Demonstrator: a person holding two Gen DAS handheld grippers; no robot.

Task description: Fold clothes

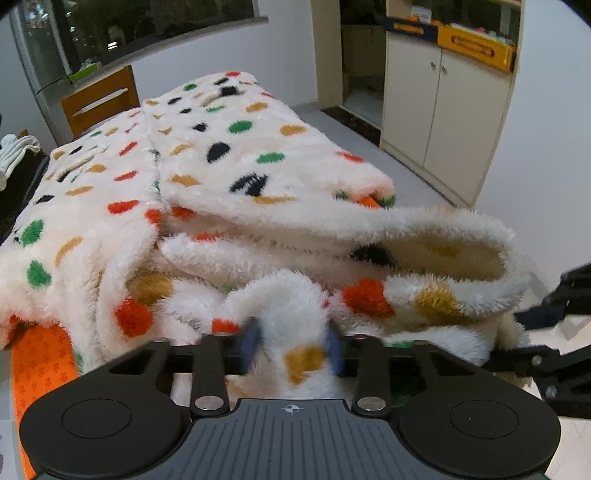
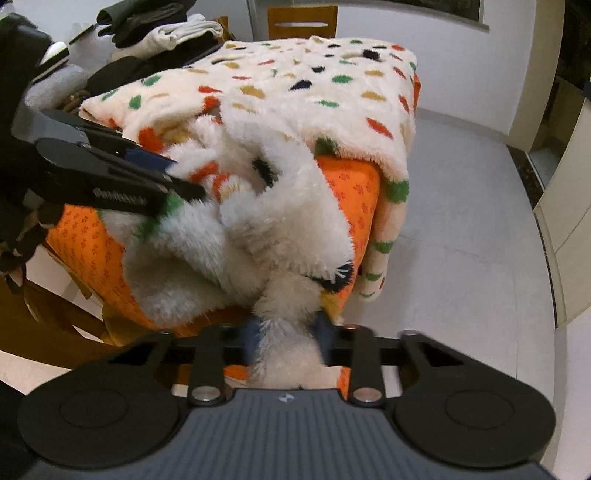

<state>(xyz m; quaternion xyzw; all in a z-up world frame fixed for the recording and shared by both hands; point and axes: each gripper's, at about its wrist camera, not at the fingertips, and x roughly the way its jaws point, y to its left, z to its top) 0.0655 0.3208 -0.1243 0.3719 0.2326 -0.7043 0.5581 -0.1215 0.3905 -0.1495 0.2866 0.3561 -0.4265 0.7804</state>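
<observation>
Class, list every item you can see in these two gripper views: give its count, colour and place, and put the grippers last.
fleece garment: one, white with coloured spots, spread over the table, near edge bunched.
table cover: one, orange, under the garment.
chair: one, wooden, beyond the table.
cabinet: one, cream, against the wall at right in the left wrist view.
yellow box: one, on the cabinet.
clothes pile: dark and white, beside the table's far side.
left gripper: black, blue pads, shut on fleece.
right gripper: black, shut on fleece at the table's corner.

Fleece garment (image 1: 229,155) on table cloth (image 1: 40,354), chair (image 1: 99,99) behind, cupboard (image 1: 443,110) right.
</observation>
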